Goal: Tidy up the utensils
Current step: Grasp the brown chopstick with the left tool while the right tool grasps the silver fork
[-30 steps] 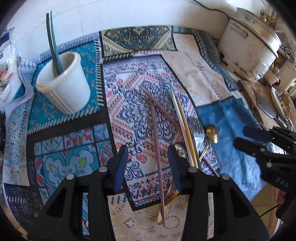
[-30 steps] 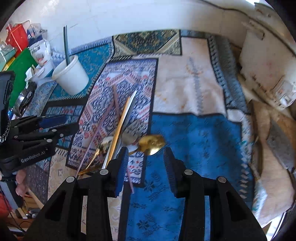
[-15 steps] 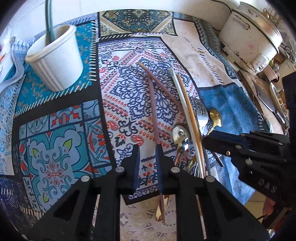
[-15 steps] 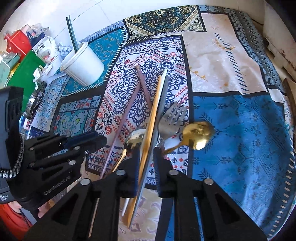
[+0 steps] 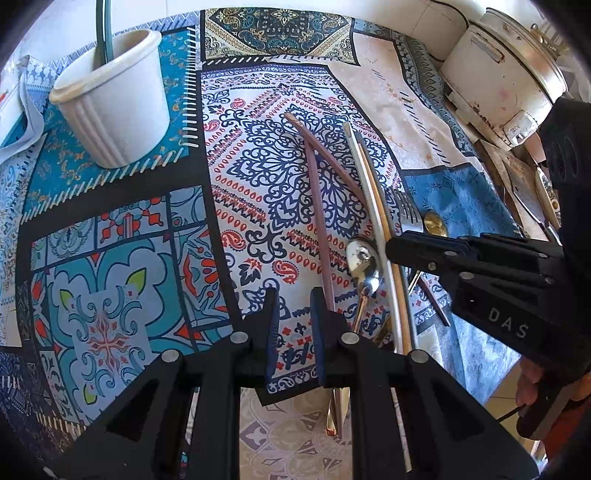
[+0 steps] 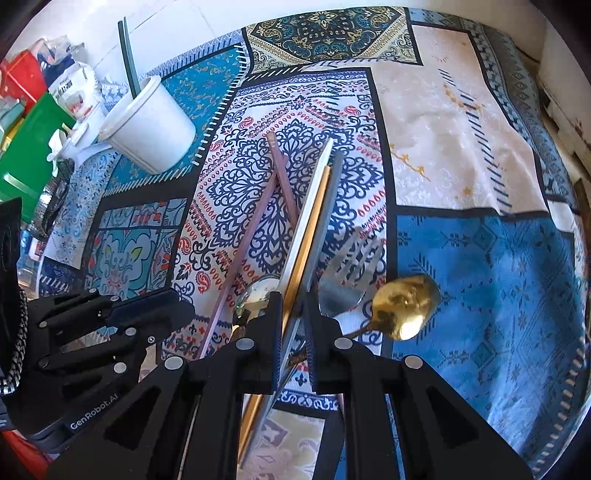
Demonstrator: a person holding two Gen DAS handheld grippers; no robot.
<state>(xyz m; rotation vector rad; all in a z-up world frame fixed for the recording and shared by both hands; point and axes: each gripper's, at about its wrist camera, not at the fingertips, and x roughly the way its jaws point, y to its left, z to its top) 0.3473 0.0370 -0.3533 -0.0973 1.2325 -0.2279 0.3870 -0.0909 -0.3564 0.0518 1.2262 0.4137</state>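
A pile of utensils lies on a patterned cloth: two brown chopsticks, a white, gold and grey bundle of chopsticks, a silver spoon, a fork and a gold spoon. My right gripper is shut on the white, gold and grey chopsticks and also shows in the left wrist view. My left gripper is nearly shut and empty, just left of a brown chopstick. A white cup holding green chopsticks stands at the far left.
A white rice cooker stands at the far right. Green and red boxes and bags crowd the left edge beyond the cup. The table edge runs along the front.
Both grippers have gone from open to closed. The right one moved left over the pile and closed on the white, gold and grey chopsticks. The left one moved forward over the cloth.
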